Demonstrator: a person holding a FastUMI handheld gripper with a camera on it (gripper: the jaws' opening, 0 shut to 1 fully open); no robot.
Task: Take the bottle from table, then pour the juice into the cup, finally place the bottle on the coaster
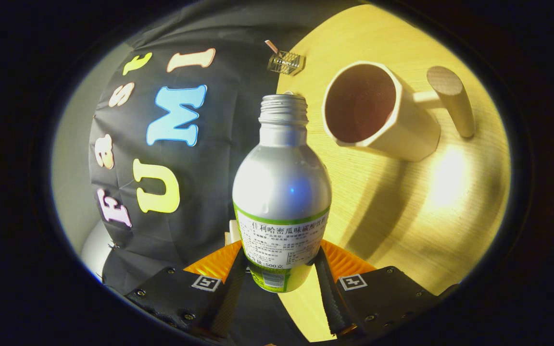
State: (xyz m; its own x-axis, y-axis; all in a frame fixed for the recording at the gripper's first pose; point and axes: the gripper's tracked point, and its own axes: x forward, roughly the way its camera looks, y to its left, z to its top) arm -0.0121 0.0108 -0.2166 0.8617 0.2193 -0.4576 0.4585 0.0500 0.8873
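Silver metal bottle (282,192) with a white-and-green paper label, cap off, bare threaded neck, sits between the gripper (279,271) fingers. Both fingers press on its lower labelled body, one on each side, so the jaws are closed down to bottle width and the gripper has hold of it. The bottle's open mouth points away from the camera, ahead of the fingers. The whole scene is rolled: the table surface runs up the right side of the view and the booth wall takes the left, so the gripper and bottle are tilted well over relative to the table.

The label carries printed East Asian characters in dark green on white, with small dense print below and a barcode near the bottom on the green band; the small print is too fine to make out.

Cream faceted mug (378,113) with a dark brownish inside stands on the light wooden table (402,216), beyond the fingers and just to the side of the bottle's neck, apart from it. Its handle is a round wooden peg (450,98) on a short stem. Inside of the mug is dark; liquid level cannot be told.

Small clear plastic box-like item (285,62) with a thin stick poking out lies at the table's far edge, beyond the bottle mouth.

Square black-and-white marker tags (351,282) sit on the gripper body by each finger.
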